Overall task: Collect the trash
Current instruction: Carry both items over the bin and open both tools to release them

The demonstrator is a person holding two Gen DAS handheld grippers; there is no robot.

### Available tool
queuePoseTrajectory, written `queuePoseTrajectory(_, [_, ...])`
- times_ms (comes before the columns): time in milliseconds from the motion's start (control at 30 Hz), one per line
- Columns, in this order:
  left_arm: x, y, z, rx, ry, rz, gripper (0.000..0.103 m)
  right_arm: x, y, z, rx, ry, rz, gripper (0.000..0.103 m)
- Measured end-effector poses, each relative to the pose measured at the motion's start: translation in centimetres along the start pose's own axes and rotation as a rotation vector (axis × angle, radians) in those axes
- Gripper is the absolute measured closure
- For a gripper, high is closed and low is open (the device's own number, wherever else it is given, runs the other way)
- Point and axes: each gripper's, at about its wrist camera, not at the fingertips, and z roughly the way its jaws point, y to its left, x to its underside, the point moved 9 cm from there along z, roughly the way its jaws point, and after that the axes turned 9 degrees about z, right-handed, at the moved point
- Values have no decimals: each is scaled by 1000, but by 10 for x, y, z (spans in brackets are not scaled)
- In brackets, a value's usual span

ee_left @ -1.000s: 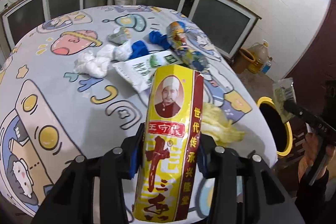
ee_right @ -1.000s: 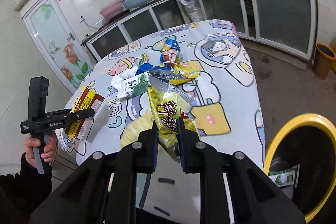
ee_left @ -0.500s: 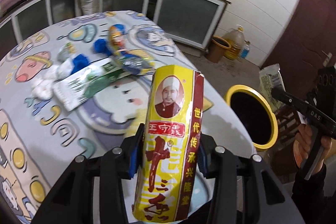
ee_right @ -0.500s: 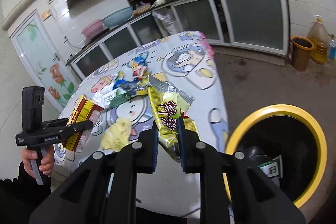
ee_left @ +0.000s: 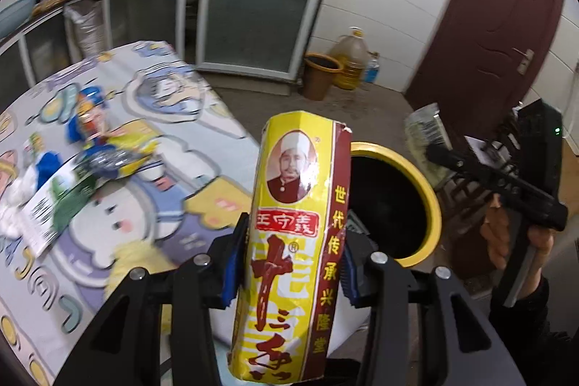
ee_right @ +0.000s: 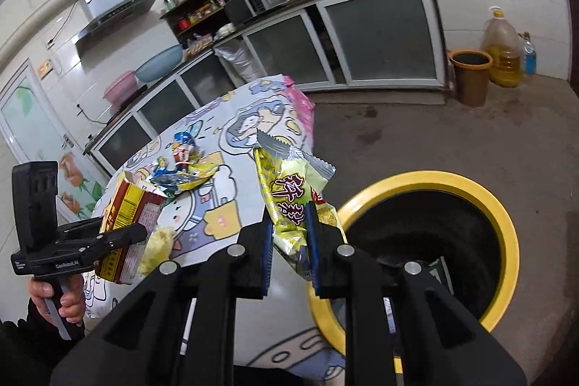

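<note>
My left gripper [ee_left: 289,263] is shut on a tall yellow and red spice box [ee_left: 295,227], which stands upright between the blue pads. In the right wrist view the same box [ee_right: 126,216] shows at the left, held over the table's edge. My right gripper [ee_right: 291,241] is shut on a crinkled yellow-green snack bag [ee_right: 289,198]. A black bin with a yellow rim [ee_right: 503,227] stands on the floor beside the table, just right of the bag; its rim [ee_left: 430,198] also appears behind the box. More wrappers [ee_left: 101,158] lie on the table.
The round table carries a cartoon-print cloth [ee_left: 173,118] with a white-green packet [ee_left: 54,205], white tissue and a yellow crumpled piece [ee_right: 159,241]. An orange bucket [ee_right: 470,75] and oil jug [ee_right: 503,53] stand by the cabinets. A dark red door [ee_left: 499,24] is at the right.
Both grippers have swung from over the table toward the yellow-rimmed bin, carrying the box and the bag. The bin now looms larger and closer in both views.
</note>
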Motion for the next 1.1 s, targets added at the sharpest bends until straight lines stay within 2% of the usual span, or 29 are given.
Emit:
queuePoseTrajectory(300, [-29, -47, 43, 54, 17, 54, 61, -1, -52, -12, 93, -48, 70, 86])
queuePoseTrajectory(567, [-47, -82, 83, 103, 38, 92, 61, 9, -96, -11, 140, -31, 140, 86])
queuePoseTrajectory(700, [-55, -92, 102, 95, 57, 115, 60, 12, -107, -8, 149, -23, 161, 86])
queuePoseTrajectory(1100, [-58, -108, 150, 121, 100, 72, 60, 23, -129, 16, 219, 18, 177, 86])
